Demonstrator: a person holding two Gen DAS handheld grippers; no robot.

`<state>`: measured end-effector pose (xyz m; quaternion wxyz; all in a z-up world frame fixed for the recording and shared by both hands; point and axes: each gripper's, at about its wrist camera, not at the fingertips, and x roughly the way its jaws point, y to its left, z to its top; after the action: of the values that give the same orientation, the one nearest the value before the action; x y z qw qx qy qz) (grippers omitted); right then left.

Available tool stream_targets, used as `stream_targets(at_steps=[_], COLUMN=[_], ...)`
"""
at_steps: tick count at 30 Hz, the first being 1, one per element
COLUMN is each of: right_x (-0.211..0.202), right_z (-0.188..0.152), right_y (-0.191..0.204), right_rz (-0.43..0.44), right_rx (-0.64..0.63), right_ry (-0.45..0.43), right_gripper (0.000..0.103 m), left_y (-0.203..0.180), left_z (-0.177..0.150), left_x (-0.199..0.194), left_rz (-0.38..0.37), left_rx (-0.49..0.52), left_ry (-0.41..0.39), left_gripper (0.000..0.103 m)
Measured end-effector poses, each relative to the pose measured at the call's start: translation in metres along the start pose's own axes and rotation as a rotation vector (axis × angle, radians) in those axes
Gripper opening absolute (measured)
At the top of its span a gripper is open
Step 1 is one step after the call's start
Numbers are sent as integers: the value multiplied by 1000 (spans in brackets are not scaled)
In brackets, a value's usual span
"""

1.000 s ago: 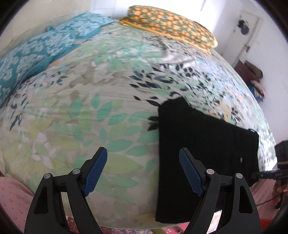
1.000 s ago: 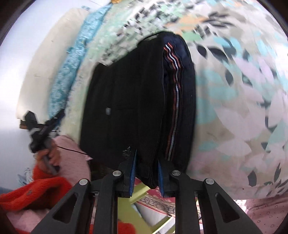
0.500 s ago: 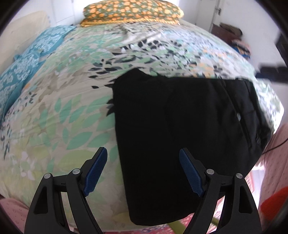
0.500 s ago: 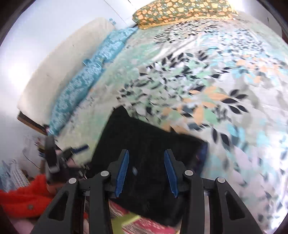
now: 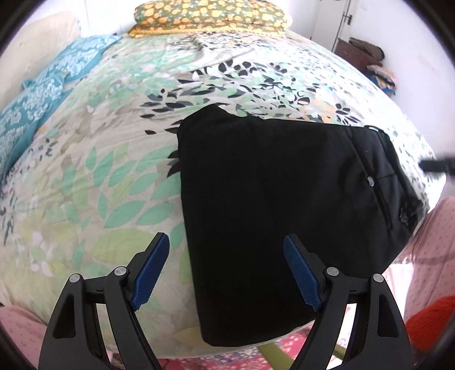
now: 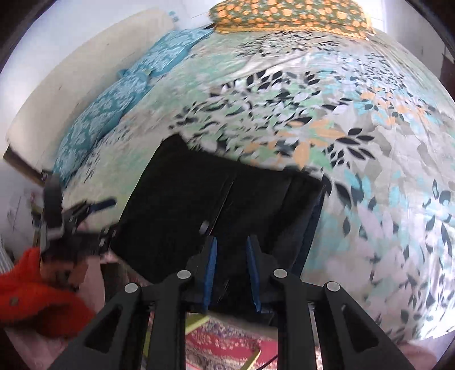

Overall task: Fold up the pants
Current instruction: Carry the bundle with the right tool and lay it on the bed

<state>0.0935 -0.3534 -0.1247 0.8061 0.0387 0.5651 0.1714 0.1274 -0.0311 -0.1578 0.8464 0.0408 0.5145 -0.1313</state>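
Pants (image 5: 273, 216) folded flat on bedspread (image 5: 108, 159); both fingers parted, empty.

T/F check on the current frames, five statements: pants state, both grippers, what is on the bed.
1. The black pants lie folded into a compact rectangle on the leaf-print bedspread. True.
2. The left gripper is clamped on the pants. False: its jaws are wide open and hold nothing.
3. The right gripper has a gap between its blue pads, with no cloth between them. True.
4. An orange-flowered pillow lies at the far end of the bed. True.
5. The pants are spread out at full length, legs unfolded. False: they are folded, with a button and pocket seam showing on top.
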Motion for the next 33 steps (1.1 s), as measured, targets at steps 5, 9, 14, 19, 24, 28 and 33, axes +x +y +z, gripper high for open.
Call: stream_targets(at_steps=[5, 9, 14, 19, 24, 28, 33], right_x=[33, 21, -7, -3, 47, 79, 101], right_z=[-44, -40, -36, -19, -7, -2, 6], right_y=[0, 4, -1, -38, -99, -112, -84], right_rz=[-108, -94, -83, 7, 228, 383, 481], right_rx=[10, 53, 84, 156, 384, 431, 343], right_ry=[86, 43, -98, -117, -9, 43, 54], right_gripper=[23, 25, 73, 83, 83, 83, 73], left_y=[-14, -15, 13, 64, 92, 78, 43], left_z=[-10, -11, 2, 10, 13, 14, 21], left_x=[16, 11, -5, 8, 46, 67, 76], left_rz=[51, 67, 98, 4, -202, -323, -429], left_rx=[61, 69, -20, -199, -318, -286, -213], left_ry=[76, 72, 16, 54, 160, 217, 211], left_gripper=[88, 89, 96, 96, 96, 98, 66])
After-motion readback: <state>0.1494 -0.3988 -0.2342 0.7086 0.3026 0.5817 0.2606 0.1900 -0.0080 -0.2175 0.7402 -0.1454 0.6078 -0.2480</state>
